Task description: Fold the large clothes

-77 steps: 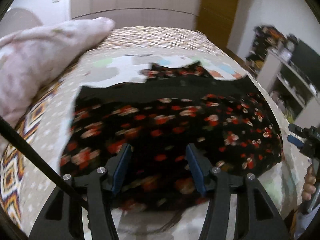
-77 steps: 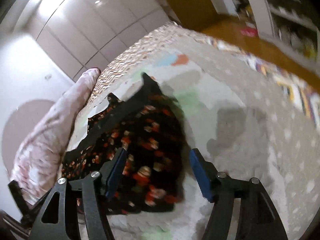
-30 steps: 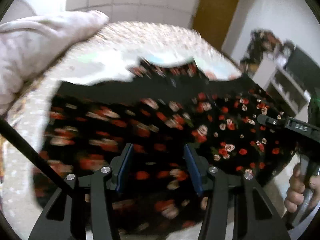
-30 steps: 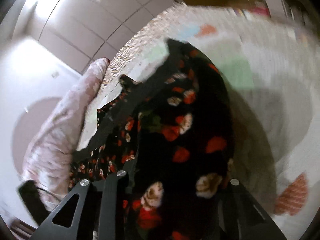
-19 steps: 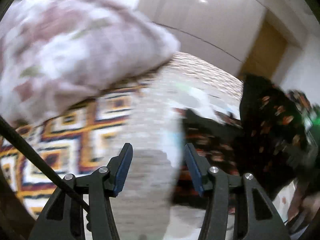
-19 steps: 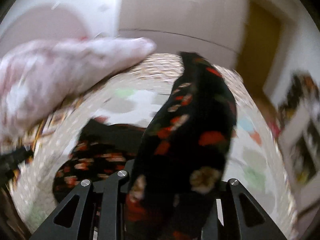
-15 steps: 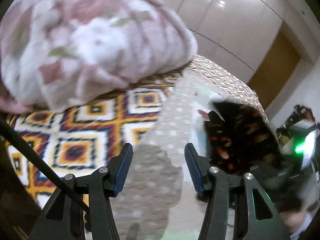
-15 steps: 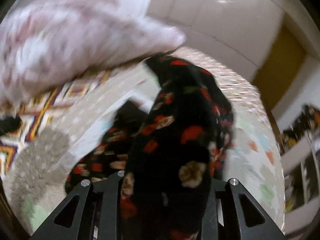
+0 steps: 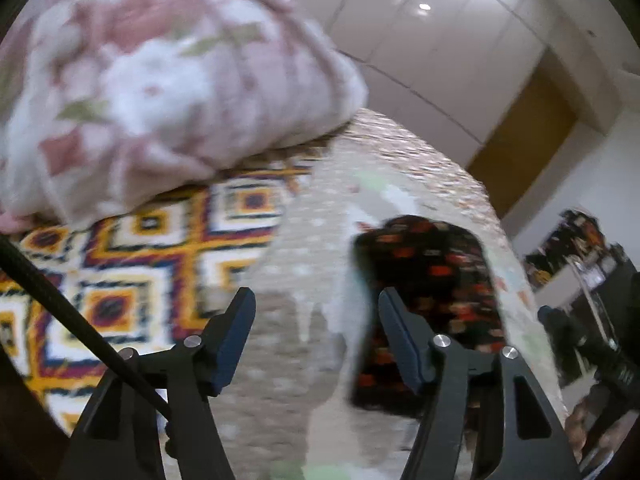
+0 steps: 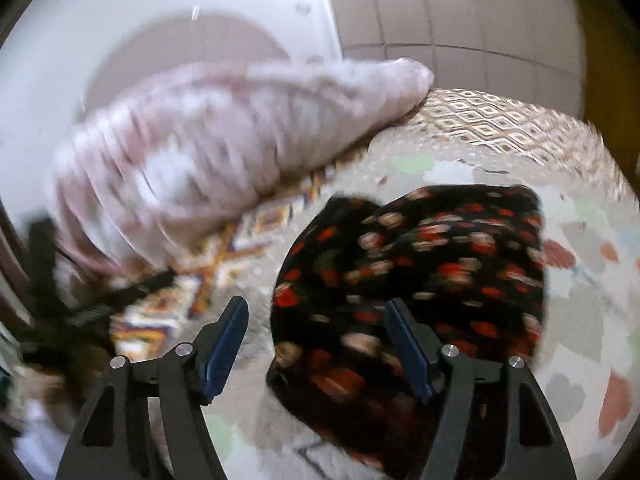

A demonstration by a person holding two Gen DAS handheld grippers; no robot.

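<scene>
A black garment with red and white flowers (image 10: pixel 420 280) lies folded on the pale patterned bedspread (image 10: pixel 580 320). In the left wrist view the garment (image 9: pixel 428 280) lies to the right of my fingers. My left gripper (image 9: pixel 316 336) is open and empty above the bedspread, left of the garment. My right gripper (image 10: pixel 316 340) is open and empty, just above the garment's near left part. The right gripper's body shows dark at the left wrist view's right edge (image 9: pixel 592 344). Both views are blurred.
A big pink and white rolled quilt (image 9: pixel 152 80) lies at the left on a geometric orange and white blanket (image 9: pixel 132 264). It also shows in the right wrist view (image 10: pixel 224 136). A white wardrobe wall (image 9: pixel 432 40) and shelves (image 9: pixel 576 240) stand beyond the bed.
My right gripper held up a fold of the garment, carried it over to the left and has let go. The garment now lies folded narrower. My left gripper swung left, open throughout.
</scene>
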